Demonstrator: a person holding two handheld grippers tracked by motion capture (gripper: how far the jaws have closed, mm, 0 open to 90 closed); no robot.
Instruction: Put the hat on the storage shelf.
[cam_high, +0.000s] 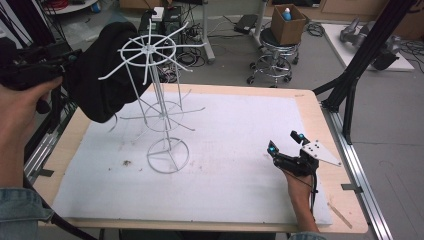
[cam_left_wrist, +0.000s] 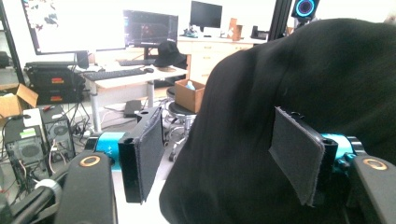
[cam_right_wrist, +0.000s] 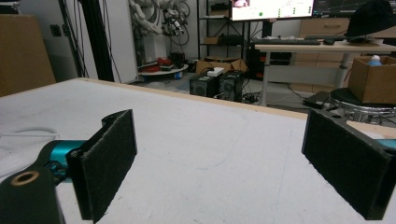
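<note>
One black hat (cam_left_wrist: 280, 93) between open left tongs (cam_left_wrist: 224, 158).

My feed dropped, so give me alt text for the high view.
The left gripper holds a black cloth against a white wire rack standing on the table. The right gripper rests open on the white mat.

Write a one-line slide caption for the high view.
Left gripper brings a black hat to a white wire rack; right gripper rests open.
</note>
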